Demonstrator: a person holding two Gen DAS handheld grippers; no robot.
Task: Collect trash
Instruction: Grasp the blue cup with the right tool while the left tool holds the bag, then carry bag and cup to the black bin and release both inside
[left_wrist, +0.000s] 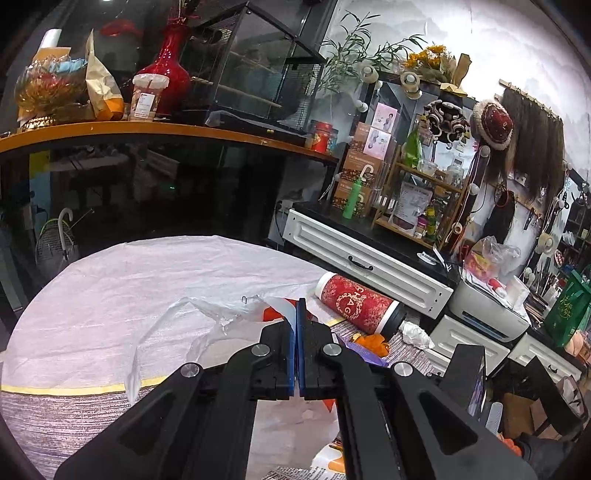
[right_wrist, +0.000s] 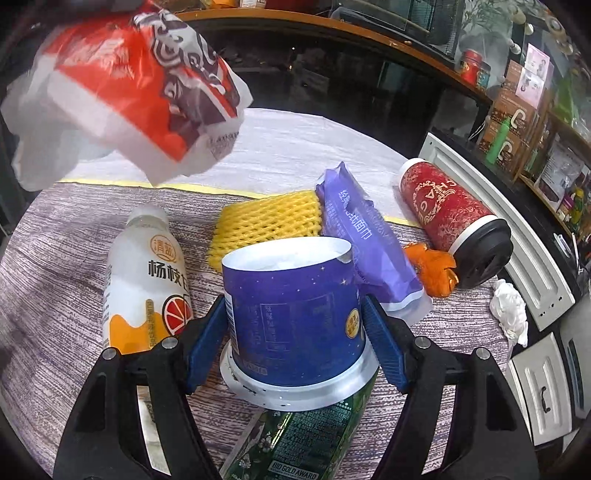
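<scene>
My right gripper (right_wrist: 295, 314) is around an upside-down blue paper cup (right_wrist: 295, 314), which rests with its white rim on a green packet (right_wrist: 295, 439); a blue pad lies against each side of the cup. My left gripper (left_wrist: 297, 310) is shut on the thin edge of a white and red plastic bag (left_wrist: 229, 314). In the right wrist view that bag (right_wrist: 122, 85) hangs blurred at the upper left. On the table lie a white drink bottle (right_wrist: 147, 280), yellow foam netting (right_wrist: 269, 221), a purple wrapper (right_wrist: 369, 240), orange peel (right_wrist: 432, 269), a red tumbler (right_wrist: 450, 221) and a crumpled tissue (right_wrist: 509, 306).
The round table carries a white woven sheet (left_wrist: 129, 280) over a grey cloth (right_wrist: 55, 295). White drawer cabinets (left_wrist: 365, 258) stand close along its right edge, with a printer (left_wrist: 487, 314) and cluttered shelves (left_wrist: 417, 192) behind. A dark counter with an orange rim (left_wrist: 147, 129) runs across the back.
</scene>
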